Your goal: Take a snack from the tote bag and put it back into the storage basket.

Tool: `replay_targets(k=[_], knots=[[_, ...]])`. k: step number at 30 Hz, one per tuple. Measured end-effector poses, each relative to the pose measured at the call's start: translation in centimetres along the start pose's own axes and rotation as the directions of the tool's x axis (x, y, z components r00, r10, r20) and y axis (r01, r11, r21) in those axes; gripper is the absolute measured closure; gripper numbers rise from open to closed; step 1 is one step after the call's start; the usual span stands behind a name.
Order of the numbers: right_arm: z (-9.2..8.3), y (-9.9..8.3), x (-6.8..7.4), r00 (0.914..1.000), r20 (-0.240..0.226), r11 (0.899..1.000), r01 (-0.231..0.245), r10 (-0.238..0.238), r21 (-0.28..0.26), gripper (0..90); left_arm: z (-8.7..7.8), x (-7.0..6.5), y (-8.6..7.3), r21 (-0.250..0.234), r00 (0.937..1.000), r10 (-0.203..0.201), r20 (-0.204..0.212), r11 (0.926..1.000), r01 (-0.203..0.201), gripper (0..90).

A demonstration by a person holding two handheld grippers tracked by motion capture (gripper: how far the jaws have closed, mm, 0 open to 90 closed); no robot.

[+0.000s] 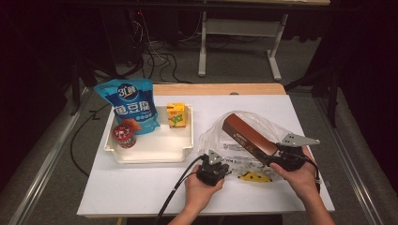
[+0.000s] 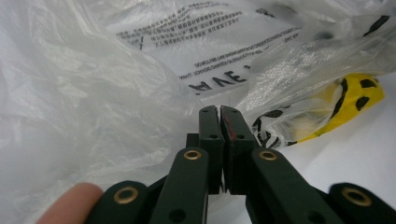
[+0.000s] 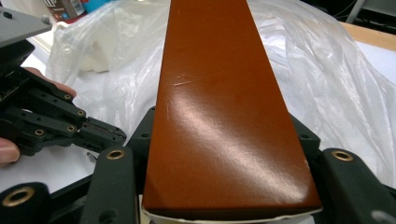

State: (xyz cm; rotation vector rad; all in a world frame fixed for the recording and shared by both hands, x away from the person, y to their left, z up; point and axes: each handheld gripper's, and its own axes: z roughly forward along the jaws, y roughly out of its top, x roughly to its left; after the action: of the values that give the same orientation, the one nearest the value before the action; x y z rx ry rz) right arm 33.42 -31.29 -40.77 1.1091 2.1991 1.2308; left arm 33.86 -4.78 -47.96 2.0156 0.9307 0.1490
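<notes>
Two grippers are held low over the white table (image 1: 141, 187) | left gripper (image 2: 219, 116): jaws pinched together on the clear crinkled plastic bag (image 1: 220, 136) edge | right gripper (image 1: 279, 157): clamped on the long brown glossy box (image 1: 248, 138), tilted up over the bag's mouth

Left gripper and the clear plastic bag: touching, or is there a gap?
Touching. In the left gripper view the left gripper has its jaws shut, pinching the edge of the clear plastic bag; the film bunches right at the tips.

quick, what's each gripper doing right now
left gripper: closed, pinching the edge of the clear plastic bag
right gripper: closed on the long brown box
</notes>
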Motion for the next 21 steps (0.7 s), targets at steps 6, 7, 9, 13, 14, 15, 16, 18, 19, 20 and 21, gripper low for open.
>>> replay_targets(k=[6, 7, 9, 13, 14, 15, 16, 18, 19, 20, 21], knots=[[-0.6, 0.3, 0.2, 0.9999, -0.014, 1.000, 0.005, -0.005, -0.002, 45.9, -1.8, -0.4, 0.9, -0.055, 0.9998, 0.021, 0.004, 0.9983, -0.021, 79.7], [-0.7, 0.3, 0.2, 0.9998, -0.017, 1.000, 0.007, -0.007, -0.005, 45.9, -2.2, -0.3, 1.1, -0.061, 0.9996, 0.029, 0.006, 0.9977, -0.029, 77.5], [-1.0, 0.4, 0.3, 0.9996, -0.025, 1.000, 0.015, -0.016, -0.016, 45.9, -3.1, 0.0, 1.5, -0.088, 0.9995, 0.027, 0.018, 0.9958, -0.025, 73.3], [-1.3, 0.5, 0.4, 0.9992, -0.028, 0.999, 0.028, -0.029, -0.019, 45.9, -5.0, 0.6, 1.9, -0.136, 0.9989, 0.039, 0.027, 0.9900, -0.035, 65.9], [-1.4, 0.6, 0.5, 0.9991, -0.027, 0.999, 0.031, -0.032, -0.020, 45.9, -5.5, 0.8, 2.0, -0.145, 0.9987, 0.045, 0.023, 0.9887, -0.041, 64.3], [-1.4, 0.7, 0.6, 0.9989, -0.029, 0.999, 0.036, -0.037, -0.020, 45.9, -6.0, 1.0, 2.1, -0.150, 0.9985, 0.051, 0.017, 0.9875, -0.048, 62.8], [-1.4, 0.7, 0.7, 0.9990, -0.032, 0.999, 0.032, -0.032, -0.018, 45.9, -6.5, 1.2, 2.2, -0.163, 0.9986, 0.051, 0.013, 0.9854, -0.048, 61.5], [-1.4, 0.8, 0.8, 0.9984, -0.042, 0.999, 0.038, -0.038, -0.016, 45.9, -7.4, 1.7, 2.3, -0.176, 0.9980, 0.063, 0.009, 0.9825, -0.060, 59.0], [-1.4, 0.9, 0.9, 0.9979, -0.048, 0.999, 0.043, -0.044, -0.015, 45.9, -7.9, 1.9, 2.3, -0.180, 0.9979, 0.065, 0.009, 0.9818, -0.062, 57.4], [-1.3, 0.9, 1.0, 0.9975, -0.051, 0.999, 0.047, -0.048, -0.013, 45.9, -8.3, 2.3, 2.3, -0.185, 0.9977, 0.065, 0.018, 0.9808, -0.060, 55.4], [-1.3, 1.0, 1.1, 0.9974, -0.056, 0.999, 0.045, -0.046, -0.011, 45.9, -8.7, 2.5, 2.3, -0.192, 0.9977, 0.065, 0.021, 0.9797, -0.059, 53.9]])
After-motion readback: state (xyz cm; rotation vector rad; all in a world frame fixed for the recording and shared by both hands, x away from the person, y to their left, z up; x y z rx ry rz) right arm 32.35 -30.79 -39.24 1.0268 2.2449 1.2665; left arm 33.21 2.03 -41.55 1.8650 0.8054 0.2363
